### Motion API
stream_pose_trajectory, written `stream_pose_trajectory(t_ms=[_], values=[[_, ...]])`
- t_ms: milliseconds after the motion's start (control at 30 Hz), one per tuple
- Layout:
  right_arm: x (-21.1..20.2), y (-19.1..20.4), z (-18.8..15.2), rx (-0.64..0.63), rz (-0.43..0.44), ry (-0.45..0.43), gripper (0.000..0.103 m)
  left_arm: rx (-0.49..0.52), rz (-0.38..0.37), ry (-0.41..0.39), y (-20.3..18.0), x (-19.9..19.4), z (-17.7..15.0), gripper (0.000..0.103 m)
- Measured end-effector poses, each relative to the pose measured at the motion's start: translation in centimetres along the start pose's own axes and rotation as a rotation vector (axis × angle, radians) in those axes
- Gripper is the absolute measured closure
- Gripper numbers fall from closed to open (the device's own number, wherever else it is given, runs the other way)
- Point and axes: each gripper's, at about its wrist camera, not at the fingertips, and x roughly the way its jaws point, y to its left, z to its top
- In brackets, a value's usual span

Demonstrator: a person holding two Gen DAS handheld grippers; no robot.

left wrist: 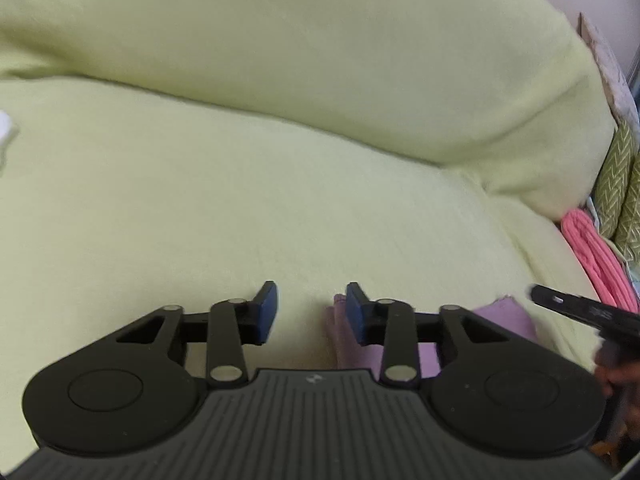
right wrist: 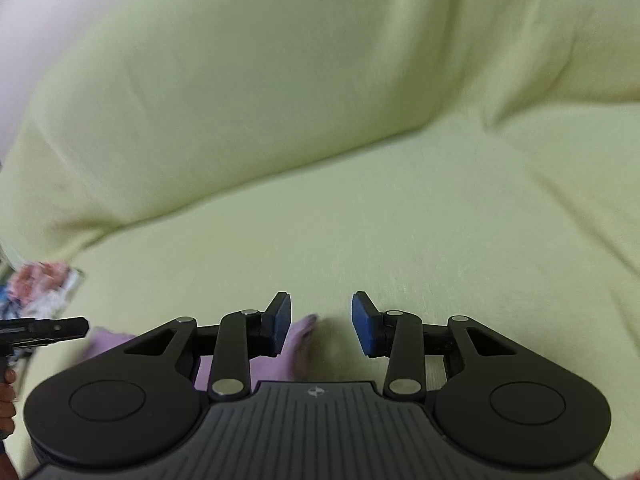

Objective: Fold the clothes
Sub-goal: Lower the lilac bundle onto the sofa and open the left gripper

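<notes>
A small lilac garment [left wrist: 504, 318] lies on the yellow-green sofa seat [left wrist: 200, 208], mostly hidden under my left gripper's body. My left gripper [left wrist: 312, 312] is open and empty, low over the garment's left edge. In the right wrist view the same lilac garment [right wrist: 298, 344] shows beneath my right gripper [right wrist: 321, 322], which is open and empty, with the cloth's corner just inside the left finger. The right gripper's tip [left wrist: 568, 304] shows at the right of the left wrist view, and the left gripper's tip [right wrist: 48, 330] at the left of the right wrist view.
The sofa backrest [left wrist: 320, 48] rises behind the seat. A pink folded cloth [left wrist: 596, 260] and green patterned cushions [left wrist: 618, 176] sit at the right end. A colourful printed item [right wrist: 36, 292] lies at the seat's left end. A white scrap [left wrist: 6, 128] is at the far left.
</notes>
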Motion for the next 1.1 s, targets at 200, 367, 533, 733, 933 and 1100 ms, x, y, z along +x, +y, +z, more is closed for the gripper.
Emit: stream_pose_trajectory(t_ms=[200, 367, 533, 733, 933, 1100], values=[[-6.8, 5.2, -6.0, -0.132, 0.121, 0.054, 0.081, 0.354, 0.056, -0.004, -7.8, -4.7, -6.9, 0.093], [-6.5, 4.4, -9.9, -0.101, -0.013, 0.126, 0.103, 0.447, 0.17, 0.083, -9.7, -2.6, -12.2, 0.088], [-8.1, 1.6, -9.5, 0.038, -0.107, 0.12, 0.095, 0.322, 0.227, 0.116, -9.8, -2.9, -11.4, 0.087], [-10.7, 3.9, -9.6, -0.005, -0.095, 0.071, 0.09, 0.271, 0.331, 0.169, -11.5, -4.1, -11.9, 0.087], [-10.3, 6.8, -7.6, -0.1, -0.055, 0.035, 0.09, 0.287, 0.35, 0.181, -11.8, -3.9, -12.1, 0.084], [-5.9, 5.7, -8.8, -0.097, -0.092, 0.145, 0.094, 0.313, 0.328, 0.192, -10.9, -3.6, -12.3, 0.083]])
